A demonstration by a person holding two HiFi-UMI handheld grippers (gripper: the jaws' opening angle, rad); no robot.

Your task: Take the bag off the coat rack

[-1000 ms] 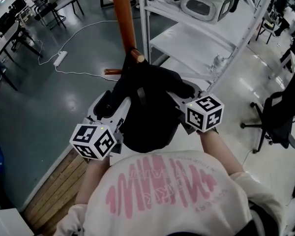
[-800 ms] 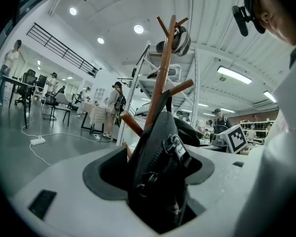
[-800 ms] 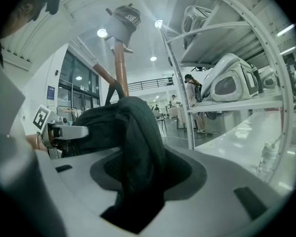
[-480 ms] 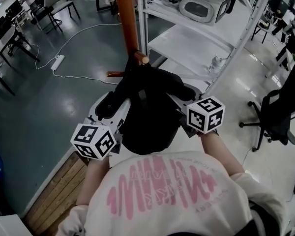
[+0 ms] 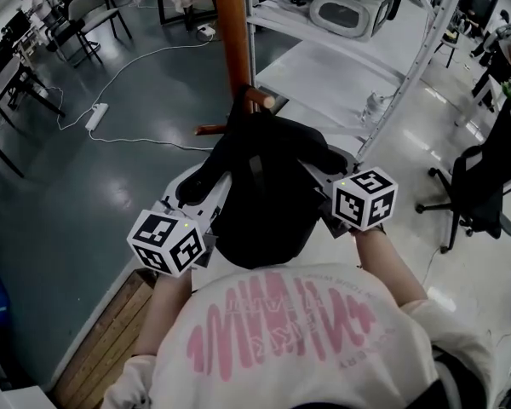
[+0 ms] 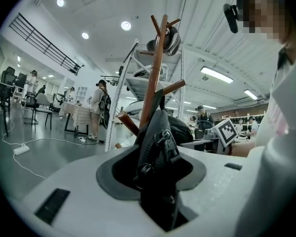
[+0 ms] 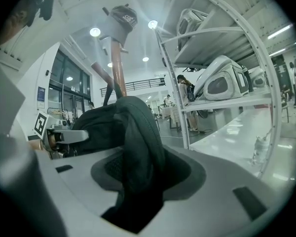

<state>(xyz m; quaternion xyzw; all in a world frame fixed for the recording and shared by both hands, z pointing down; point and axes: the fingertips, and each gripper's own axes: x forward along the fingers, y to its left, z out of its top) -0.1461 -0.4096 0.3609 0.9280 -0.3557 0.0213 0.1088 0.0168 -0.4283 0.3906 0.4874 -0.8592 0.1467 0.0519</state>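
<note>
A black bag (image 5: pixel 264 186) hangs from a peg (image 5: pixel 260 99) of the brown wooden coat rack (image 5: pixel 230 32). My left gripper (image 5: pixel 203 177) is at the bag's left side. Its jaws have just been closing and now press on a strap with buckles (image 6: pixel 155 142), seen between them in the left gripper view, where the gripper (image 6: pixel 155 169) points at the rack pole (image 6: pixel 155 68). My right gripper (image 5: pixel 324 158) is at the bag's right side, shut on a thick black fold of the bag (image 7: pixel 135 137) that fills the gap of the gripper (image 7: pixel 138 181).
White metal shelving (image 5: pixel 349 66) with white devices stands just right of the rack. A black office chair (image 5: pixel 485 186) is at far right. A power strip and cable (image 5: pixel 96 113) lie on the floor at left. A wooden platform edge (image 5: pixel 111 331) lies below. People stand far off (image 6: pixel 98 107).
The head view has shifted a little. The left jaws have drawn in on the bag's strap. Both hands and the bag keep their places.
</note>
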